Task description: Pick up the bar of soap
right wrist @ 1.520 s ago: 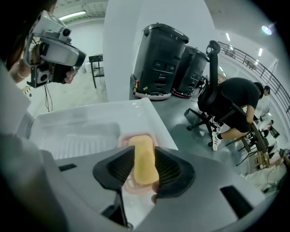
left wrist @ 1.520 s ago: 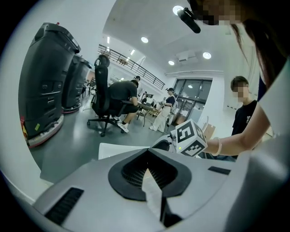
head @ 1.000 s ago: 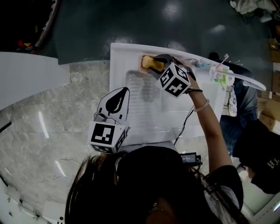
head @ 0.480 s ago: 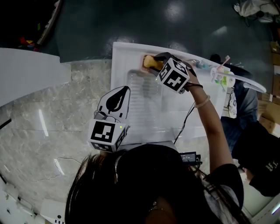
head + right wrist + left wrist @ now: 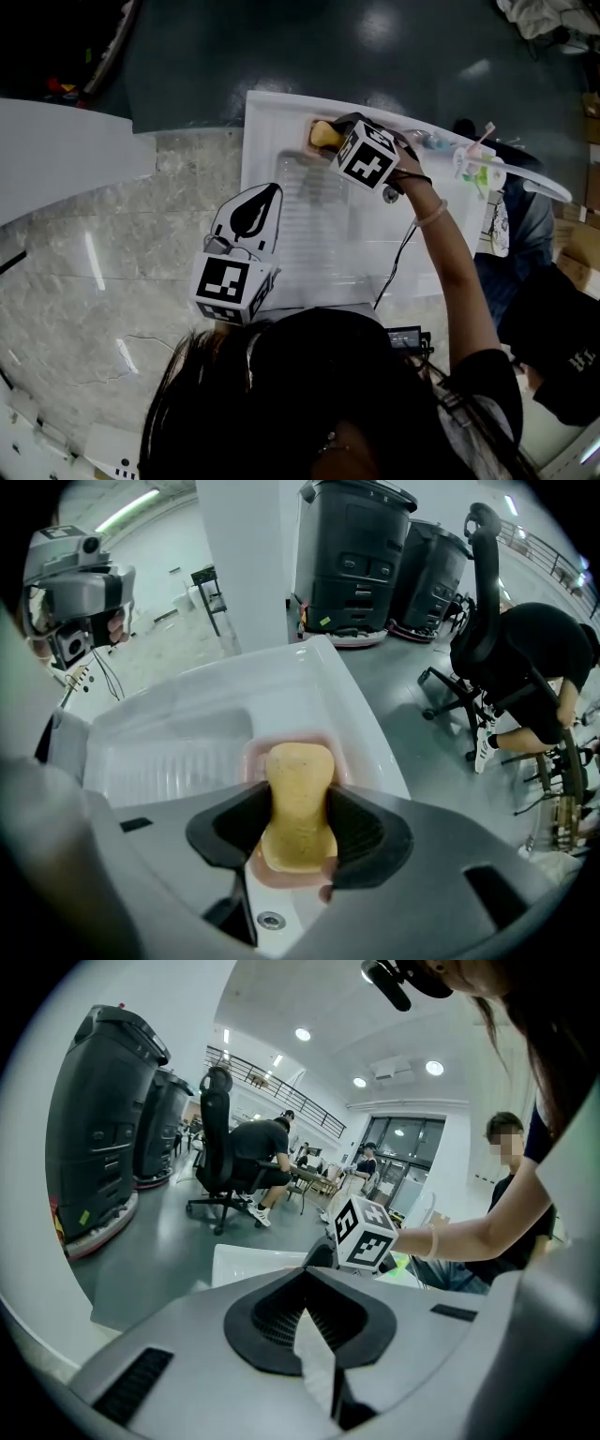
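**A:** Item one, nearest the person: left tongs (image 5: pixel 265 199). Condition?

**B:** Hanging over the marbled desk (image 5: pixel 103 253), at the near edge of the white basin (image 5: pixel 281 122). Its jaws are lying together and carrying nothing. It is sitting well apart from the task's thing.

**A:** Item two, further out: right tongs (image 5: pixel 298 841).

**B:** Reaching across the basin to its far rim and pointing steeply down. Its jaws have just been opening and are standing wide, gripping nothing yet.

**A:** Item three: the bar of soap (image 5: pixel 298 780). Location?

**B:** Lying in a pink soap dish (image 5: pixel 249 761) at the basin's far rim, directly between the right tongs' pads. One pad is flanking each long side. I am not making out whether either is touching it, and nothing is showing it lifted off the dish.

**A:** Long axis?

**B:** Running away from the right gripper's camera, in line with the slot between the jaws, so the pads are facing the bar's narrow width. I am judging that the pick-up is calling for a straight close, with no turning of the wrist.

**A:** Nearer hand?

**B:** The right, by far. The left is idling.

**A:** Item four, beyond the basin?

**B:** Grey floor, black machines (image 5: pixel 356 546), and a person sitting in an office chair (image 5: pixel 473 592). None are bearing on the grasp.
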Tool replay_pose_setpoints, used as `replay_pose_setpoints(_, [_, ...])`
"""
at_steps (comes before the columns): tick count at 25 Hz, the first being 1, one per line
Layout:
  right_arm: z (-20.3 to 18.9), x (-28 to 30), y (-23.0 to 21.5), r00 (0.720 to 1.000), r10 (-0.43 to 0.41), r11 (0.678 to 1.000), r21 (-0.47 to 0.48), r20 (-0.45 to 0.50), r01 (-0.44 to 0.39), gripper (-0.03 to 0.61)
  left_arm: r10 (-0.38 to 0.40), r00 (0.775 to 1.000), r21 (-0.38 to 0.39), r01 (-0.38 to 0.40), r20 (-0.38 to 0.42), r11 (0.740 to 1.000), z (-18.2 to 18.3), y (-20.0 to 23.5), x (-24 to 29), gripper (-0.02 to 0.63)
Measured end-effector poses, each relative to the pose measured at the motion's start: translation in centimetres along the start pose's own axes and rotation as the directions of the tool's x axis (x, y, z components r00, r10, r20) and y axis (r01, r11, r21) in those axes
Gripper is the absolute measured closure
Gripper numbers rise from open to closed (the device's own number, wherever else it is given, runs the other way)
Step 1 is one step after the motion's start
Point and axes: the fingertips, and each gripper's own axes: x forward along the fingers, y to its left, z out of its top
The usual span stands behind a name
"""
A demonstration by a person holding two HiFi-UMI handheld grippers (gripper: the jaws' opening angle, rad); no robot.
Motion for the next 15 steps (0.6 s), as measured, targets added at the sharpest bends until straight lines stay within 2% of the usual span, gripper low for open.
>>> replay_pose_setpoints(9, [0.09,0.10,-0.26,1.000,-0.006,0.998,0.057,0.015,0.005,0.391,0.001,1.000,0.004,-0.001,-0.008,1.000,-0.04,-0.25,0.06,0.606])
replay_pose_setpoints(15, [0.42,-0.37,-0.77,0.996,-0.060,0.995,0.080,0.065,0.055,0.391,0.014,1.000,0.027,-0.013,-0.006,1.000,0.63,-0.30,-0.29,0.606])
